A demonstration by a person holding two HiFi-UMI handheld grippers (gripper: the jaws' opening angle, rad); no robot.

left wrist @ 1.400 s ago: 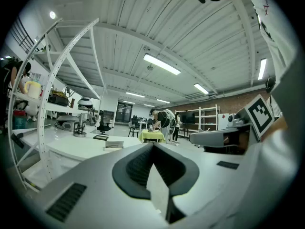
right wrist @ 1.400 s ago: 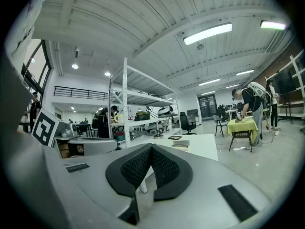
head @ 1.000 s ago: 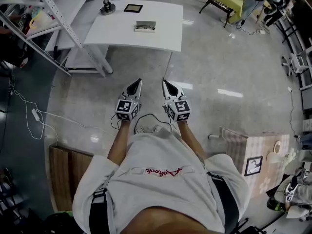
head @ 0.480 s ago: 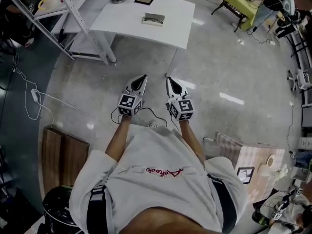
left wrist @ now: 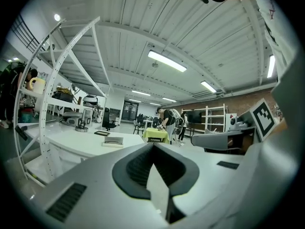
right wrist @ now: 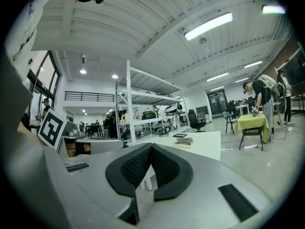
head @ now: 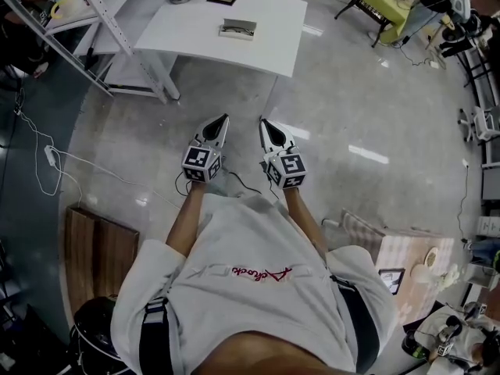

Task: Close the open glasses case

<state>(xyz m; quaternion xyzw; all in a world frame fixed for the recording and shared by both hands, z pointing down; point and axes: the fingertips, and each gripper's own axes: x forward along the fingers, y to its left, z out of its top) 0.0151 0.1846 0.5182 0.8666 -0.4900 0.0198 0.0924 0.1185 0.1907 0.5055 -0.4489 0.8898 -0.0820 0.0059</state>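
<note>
left gripper (head: 223, 119), right gripper (head: 263, 122): pressed together, empty | head view alone: floor (head: 234, 84) between them and glasses case (head: 237, 29)

1. Head view looks steeply down from above the person (head: 258, 264) at the floor (head: 375, 100); the worktop (head: 266, 41) lies far ahead.
2. Left gripper view rides the left hand-held gripper (head: 224, 119), facing level along its jaws.
3. Right gripper view rides the right hand-held gripper (head: 262, 121) likewise; all three views share that distant worktop.

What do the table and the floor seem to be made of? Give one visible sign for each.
Table: smooth matte white board, probably laminate; the colour is even and shows no grain.
Floor: polished grey stone or sealed concrete, hard to say which; it mirrors the ceiling lights.
</note>
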